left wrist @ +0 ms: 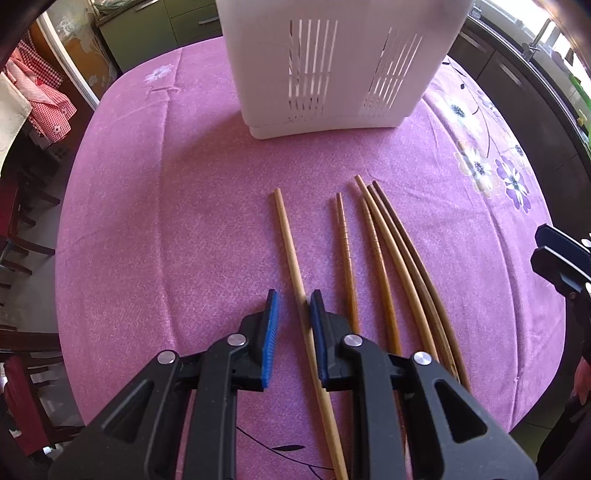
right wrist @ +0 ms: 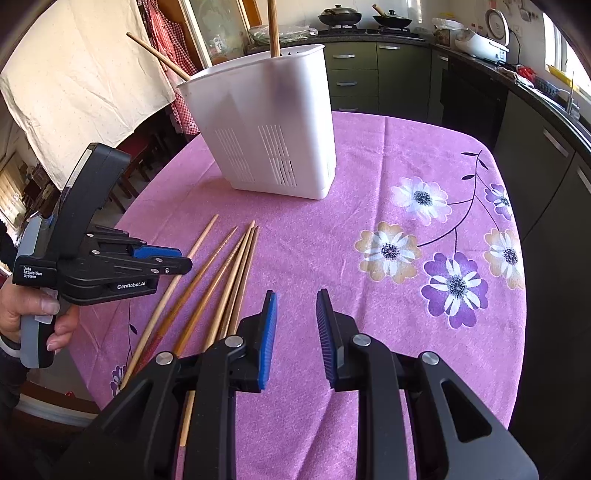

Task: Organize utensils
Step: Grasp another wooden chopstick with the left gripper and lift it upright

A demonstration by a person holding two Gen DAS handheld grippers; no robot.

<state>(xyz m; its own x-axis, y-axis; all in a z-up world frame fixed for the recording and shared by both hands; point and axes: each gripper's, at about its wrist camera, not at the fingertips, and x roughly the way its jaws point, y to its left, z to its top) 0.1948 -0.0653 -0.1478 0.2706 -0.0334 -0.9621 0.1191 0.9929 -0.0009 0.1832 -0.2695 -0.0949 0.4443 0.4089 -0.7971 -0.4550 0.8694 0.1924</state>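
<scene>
Barely under way: two chopsticks [right wrist: 274, 29] already standing in the white holder [right wrist: 266, 125] toward the table's far edge. Five chopsticks [left wrist: 373, 254] still lying near the front edge. Left gripper [left wrist: 293, 325] straddling the leftmost chopstick [left wrist: 291, 251], narrowly parted, not yet pinching. Right gripper [right wrist: 295, 332] hovering narrowly parted, gripping nothing.

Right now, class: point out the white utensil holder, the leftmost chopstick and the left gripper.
white utensil holder [left wrist: 332, 74], left wrist view, slotted front wall.
leftmost chopstick [left wrist: 290, 243], left wrist view, mid shaft.
left gripper [left wrist: 292, 325], left wrist view, between fingertips.
</scene>
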